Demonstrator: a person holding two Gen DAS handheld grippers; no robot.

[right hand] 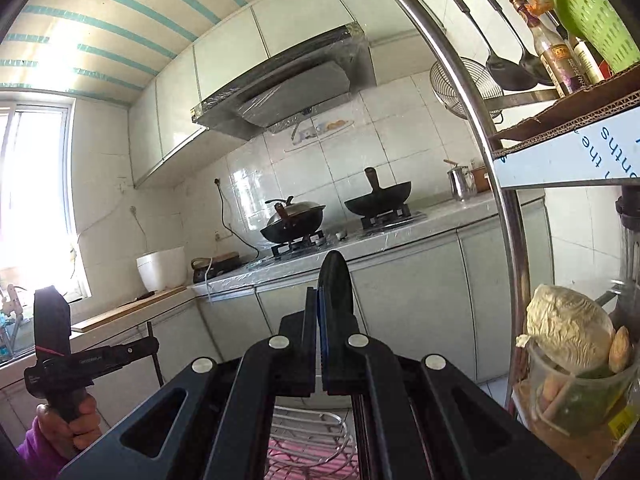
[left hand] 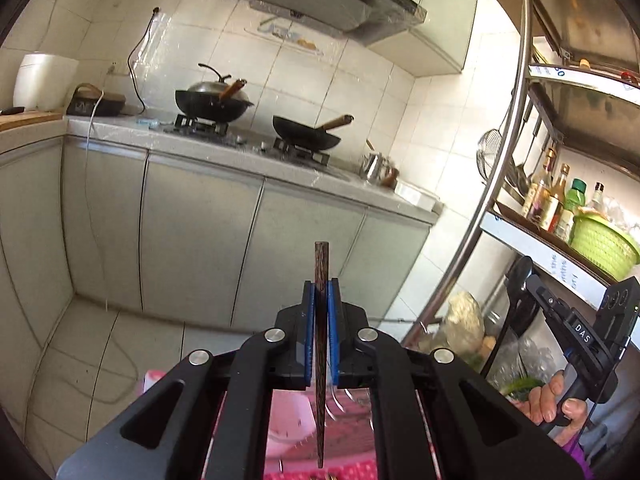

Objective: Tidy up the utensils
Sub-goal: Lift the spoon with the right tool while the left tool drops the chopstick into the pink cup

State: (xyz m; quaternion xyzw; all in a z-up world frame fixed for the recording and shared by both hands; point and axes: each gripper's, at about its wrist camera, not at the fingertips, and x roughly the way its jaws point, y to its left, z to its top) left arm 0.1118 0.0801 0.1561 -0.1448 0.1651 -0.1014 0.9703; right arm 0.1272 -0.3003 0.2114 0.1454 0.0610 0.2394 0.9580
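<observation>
My left gripper (left hand: 321,286) is shut on a dark wooden chopstick (left hand: 320,260). The chopstick stands upright between the blue pads, sticking out above and below them. In the right wrist view the left gripper (right hand: 154,347) shows at the lower left in a hand, with the chopstick (right hand: 152,332) as a thin dark stick. My right gripper (right hand: 320,294) is shut on a black spoon (right hand: 335,278) whose rounded bowl rises above the fingertips. In the left wrist view the right gripper (left hand: 530,282) is at the right with the spoon (left hand: 519,272). Both grippers are lifted high and point towards the stove.
Below the grippers lie a pink dotted cloth (left hand: 360,470), a pink container (left hand: 288,412) and a wire rack (right hand: 308,432). The counter (left hand: 224,152) carries two woks (left hand: 308,134). A metal shelf (left hand: 496,184) at the right holds bottles, a green basket (left hand: 604,246) and a cabbage (right hand: 568,328).
</observation>
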